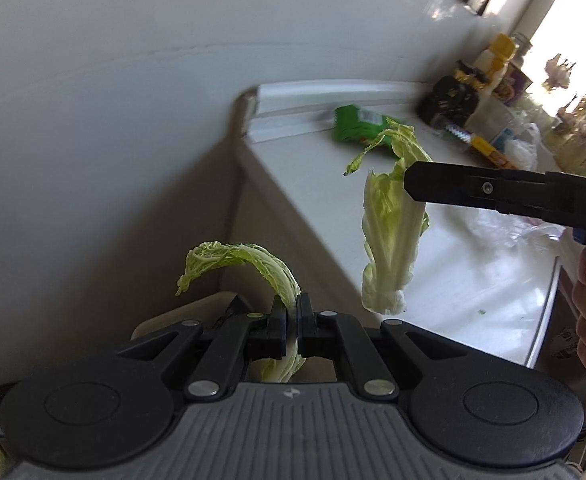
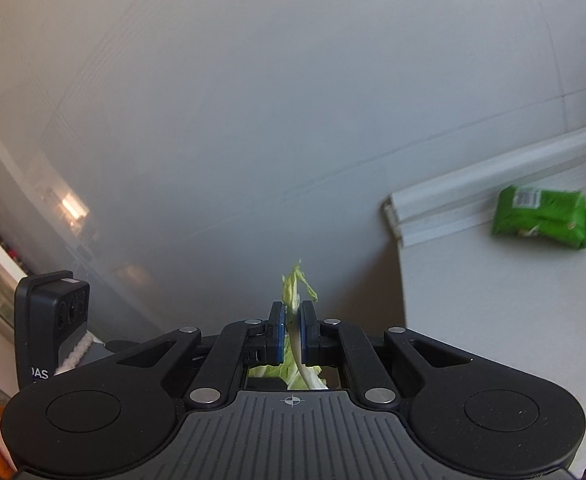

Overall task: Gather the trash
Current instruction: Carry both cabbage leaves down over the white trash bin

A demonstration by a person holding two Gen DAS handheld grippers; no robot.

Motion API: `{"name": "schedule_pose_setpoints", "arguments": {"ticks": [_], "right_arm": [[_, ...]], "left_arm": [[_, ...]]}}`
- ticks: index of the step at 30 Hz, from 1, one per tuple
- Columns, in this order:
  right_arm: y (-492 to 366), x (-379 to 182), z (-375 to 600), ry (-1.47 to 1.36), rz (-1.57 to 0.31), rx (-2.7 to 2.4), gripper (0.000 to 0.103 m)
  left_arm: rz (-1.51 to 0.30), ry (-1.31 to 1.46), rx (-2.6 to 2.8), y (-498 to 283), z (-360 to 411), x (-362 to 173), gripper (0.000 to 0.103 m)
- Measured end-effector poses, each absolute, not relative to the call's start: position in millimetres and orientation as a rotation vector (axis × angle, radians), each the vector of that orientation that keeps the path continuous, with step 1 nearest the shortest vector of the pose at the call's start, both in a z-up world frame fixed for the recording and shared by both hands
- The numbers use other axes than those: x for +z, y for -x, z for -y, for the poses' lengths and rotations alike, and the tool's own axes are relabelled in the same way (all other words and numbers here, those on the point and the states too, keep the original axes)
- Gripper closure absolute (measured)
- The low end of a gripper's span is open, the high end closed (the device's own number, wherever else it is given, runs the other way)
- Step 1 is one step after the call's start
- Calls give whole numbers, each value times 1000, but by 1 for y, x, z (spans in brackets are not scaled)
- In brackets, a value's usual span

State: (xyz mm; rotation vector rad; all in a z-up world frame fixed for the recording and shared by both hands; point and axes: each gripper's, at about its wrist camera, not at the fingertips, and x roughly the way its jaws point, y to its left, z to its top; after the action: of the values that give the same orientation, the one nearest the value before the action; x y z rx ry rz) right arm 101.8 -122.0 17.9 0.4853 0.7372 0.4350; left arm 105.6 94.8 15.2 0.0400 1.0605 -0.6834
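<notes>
My left gripper (image 1: 291, 312) is shut on a pale green cabbage leaf (image 1: 245, 258) that curls up and left from the jaws. My right gripper (image 1: 407, 184) enters the left wrist view from the right, shut on a second cabbage leaf (image 1: 391, 240) that hangs down above the white counter (image 1: 473, 288). In the right wrist view the right gripper (image 2: 291, 318) pinches that leaf (image 2: 295, 284), with its stem showing below the jaws. A green snack wrapper (image 1: 357, 124) lies on the counter near the back wall; it also shows in the right wrist view (image 2: 543, 216).
A grey wall (image 1: 113, 100) rises behind. The counter's left edge (image 1: 293, 208) drops to a beige side panel. Bottles, jars and packets (image 1: 489, 80) crowd the far right of the counter by a bright window. A clear plastic bag (image 1: 505, 224) lies on the counter.
</notes>
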Motion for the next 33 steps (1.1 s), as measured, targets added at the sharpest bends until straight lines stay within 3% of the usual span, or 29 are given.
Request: {"name": "schedule_pose_setpoints", "arguments": {"ticks": [33], "right_arm": [[-164,-190,-14,-150,-1204,265,96]], "left_arm": [[-1367,121,-410,-137,-157,-193,99]]}}
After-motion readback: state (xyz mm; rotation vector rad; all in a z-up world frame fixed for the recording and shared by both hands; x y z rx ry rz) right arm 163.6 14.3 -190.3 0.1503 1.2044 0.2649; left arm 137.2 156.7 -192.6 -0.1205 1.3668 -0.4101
